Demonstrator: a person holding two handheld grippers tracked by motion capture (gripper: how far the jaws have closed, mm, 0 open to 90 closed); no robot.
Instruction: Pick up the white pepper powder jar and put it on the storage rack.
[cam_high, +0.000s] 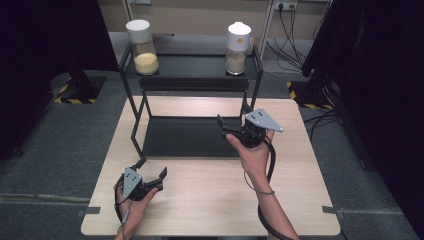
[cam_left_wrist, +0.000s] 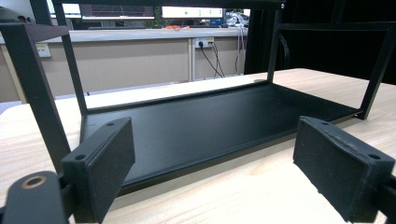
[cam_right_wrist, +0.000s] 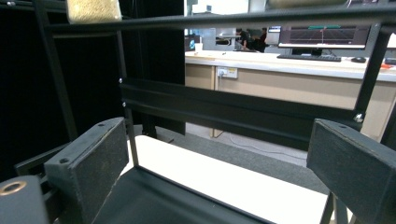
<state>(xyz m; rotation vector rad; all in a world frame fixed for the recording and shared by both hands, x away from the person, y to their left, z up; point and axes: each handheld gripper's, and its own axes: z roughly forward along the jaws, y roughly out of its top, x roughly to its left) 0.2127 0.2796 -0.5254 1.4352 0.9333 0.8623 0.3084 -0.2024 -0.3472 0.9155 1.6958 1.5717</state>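
Two jars (cam_high: 145, 47) atop black rack (cam_high: 190, 67)

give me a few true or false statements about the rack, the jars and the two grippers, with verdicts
1. Two jars stand on the top shelf of the black rack. True: the jar of yellow grains at left, the jar of beige grains at right.
2. The left gripper holds a jar. False: its jaws are open and hold nothing.
3. The right gripper is at the rack's lower shelf. True.
4. The lower shelf holds a jar. False: it is bare.
5. Both jars have black lids. False: the lids are white.
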